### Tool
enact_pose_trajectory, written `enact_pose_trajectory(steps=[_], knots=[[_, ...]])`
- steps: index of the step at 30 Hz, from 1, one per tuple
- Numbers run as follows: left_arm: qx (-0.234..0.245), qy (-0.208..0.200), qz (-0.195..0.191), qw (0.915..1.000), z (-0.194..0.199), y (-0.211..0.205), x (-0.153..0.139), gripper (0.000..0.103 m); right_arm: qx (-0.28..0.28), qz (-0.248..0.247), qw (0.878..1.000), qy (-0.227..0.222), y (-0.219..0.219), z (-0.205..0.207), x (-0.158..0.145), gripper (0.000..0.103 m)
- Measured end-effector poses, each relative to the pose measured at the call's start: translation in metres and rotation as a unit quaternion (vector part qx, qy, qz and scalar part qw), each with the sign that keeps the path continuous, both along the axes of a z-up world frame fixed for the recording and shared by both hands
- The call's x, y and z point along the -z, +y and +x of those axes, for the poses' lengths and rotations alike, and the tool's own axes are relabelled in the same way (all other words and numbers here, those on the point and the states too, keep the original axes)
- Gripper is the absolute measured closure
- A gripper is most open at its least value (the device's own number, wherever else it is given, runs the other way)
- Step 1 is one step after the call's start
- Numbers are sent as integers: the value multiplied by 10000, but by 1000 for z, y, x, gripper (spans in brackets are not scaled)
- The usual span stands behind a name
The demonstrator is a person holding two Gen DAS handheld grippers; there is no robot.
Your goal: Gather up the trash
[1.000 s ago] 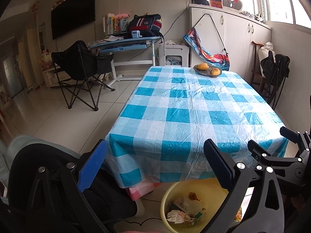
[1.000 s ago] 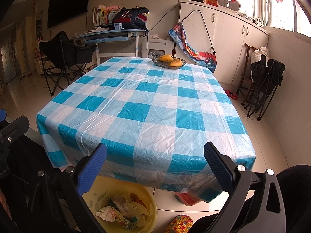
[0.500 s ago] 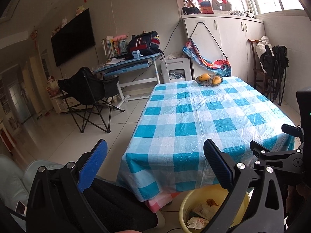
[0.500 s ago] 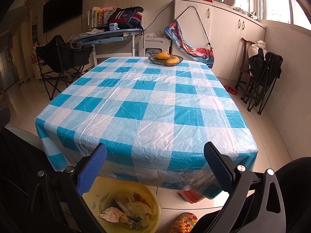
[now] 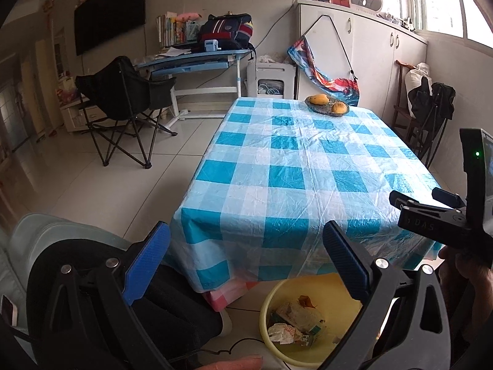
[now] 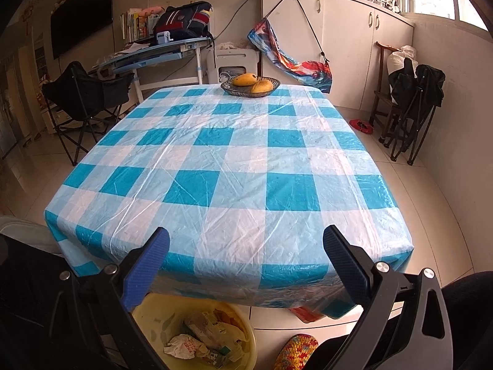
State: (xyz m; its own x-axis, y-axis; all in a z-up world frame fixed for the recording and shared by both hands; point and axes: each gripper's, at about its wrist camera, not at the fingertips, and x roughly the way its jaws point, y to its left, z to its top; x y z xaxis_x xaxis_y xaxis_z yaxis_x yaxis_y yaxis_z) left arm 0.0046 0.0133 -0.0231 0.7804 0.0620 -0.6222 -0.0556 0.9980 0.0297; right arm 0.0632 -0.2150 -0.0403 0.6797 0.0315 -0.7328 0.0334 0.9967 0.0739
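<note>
A yellow basin [image 5: 345, 289] sits on the floor under the table's near edge, holding crumpled paper and wrappers [image 5: 294, 323]. The right wrist view shows the same yellow basin [image 6: 243, 323] with its trash [image 6: 197, 339]. My left gripper [image 5: 243, 262] is open and empty, hovering left of and above the basin. My right gripper [image 6: 245, 262] is open and empty above the table's near edge, and the right gripper [image 5: 425, 203] also appears at the right of the left wrist view. The blue-and-white checked tablecloth [image 6: 234, 160] carries no loose trash.
A fruit bowl [image 6: 250, 85] with two mangoes stands at the table's far end. A black folding chair [image 5: 123, 104] and a desk [image 5: 191, 58] stand to the left, folded chairs [image 6: 413, 104] to the right. A crocheted slipper [image 6: 295, 351] lies beside the basin.
The left gripper's view tipped down and nearer, so the table looks larger and more of the basin shows. The right gripper moved slightly closer to the table. Both stay open.
</note>
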Motion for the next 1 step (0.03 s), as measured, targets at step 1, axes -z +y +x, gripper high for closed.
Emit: enact_pose_trajectory(steps=[1], knots=[[26,57,-56,10000,3,-1,2,7,55,-10,10000,40,-3,9,1,8]])
